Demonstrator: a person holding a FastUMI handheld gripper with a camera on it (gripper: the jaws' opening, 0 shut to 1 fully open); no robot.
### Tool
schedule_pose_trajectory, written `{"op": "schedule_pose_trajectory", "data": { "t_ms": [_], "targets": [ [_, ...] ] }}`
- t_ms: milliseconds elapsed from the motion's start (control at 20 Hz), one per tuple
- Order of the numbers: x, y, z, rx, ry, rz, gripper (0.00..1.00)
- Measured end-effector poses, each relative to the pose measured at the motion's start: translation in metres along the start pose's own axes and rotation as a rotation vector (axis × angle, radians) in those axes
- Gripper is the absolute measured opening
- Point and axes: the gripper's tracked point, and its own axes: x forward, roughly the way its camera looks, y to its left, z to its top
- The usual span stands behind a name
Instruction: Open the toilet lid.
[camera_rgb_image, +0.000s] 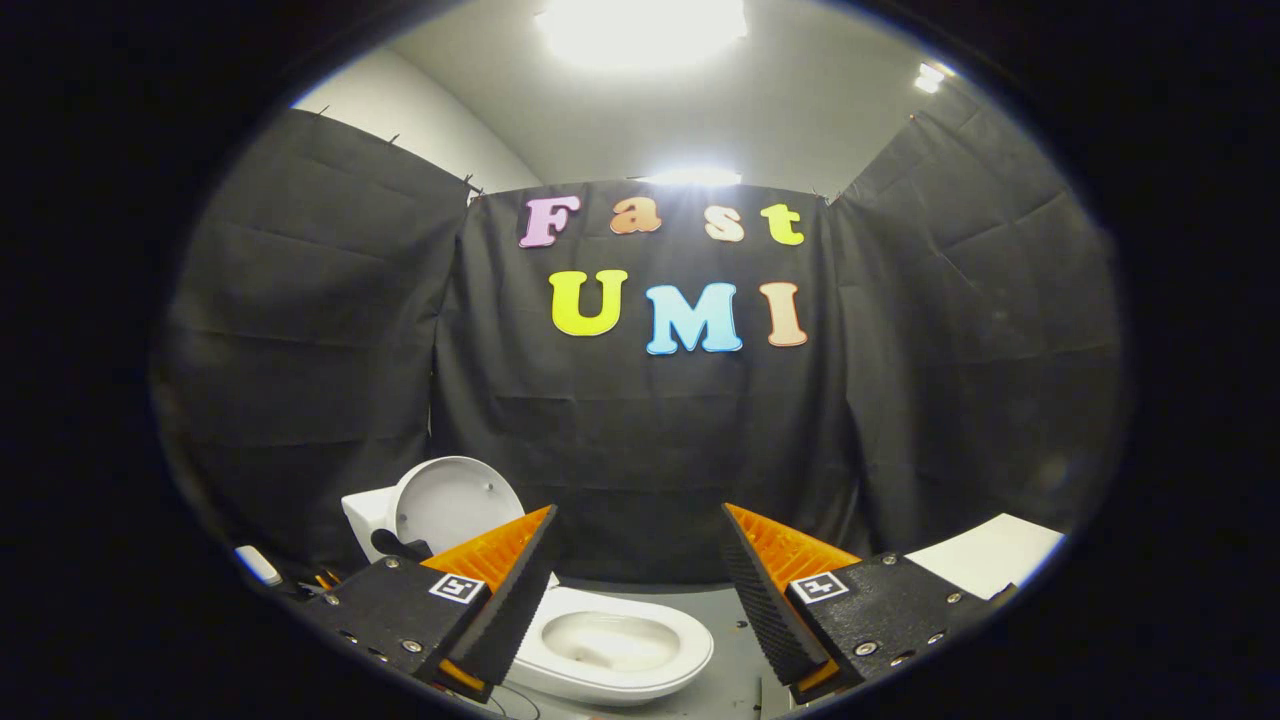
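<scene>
- Toilet (610, 640) sits low between the fingers, about 6 o'clock: smooth white oval bowl, glossy.
- Lid (455, 500) stands upright at 10 o'clock from the bowl, round and white against the tank. The opening step looks done; the next move, I'd judge, is just pulling clear.
- Gripper (640, 590) spread wide, holding nothing; fingers orange and ribbed, black pads.

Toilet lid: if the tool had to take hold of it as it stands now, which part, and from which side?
The toilet lid already stands upright against the tank, its pale inner face turned toward the bowl. The free upper rim is probably the best grip, approached from the bowl side, one finger before and one behind. The tool is open, holding nothing, with the bowl between its fingers.
</scene>
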Motion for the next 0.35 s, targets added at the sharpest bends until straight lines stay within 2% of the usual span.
{"op": "schedule_pose_trajectory", "data": {
  "t_ms": [350],
  "targets": [
    [-0.006,-0.032,-0.016,-0.031,0.041,-0.05,0.95]
  ]
}}
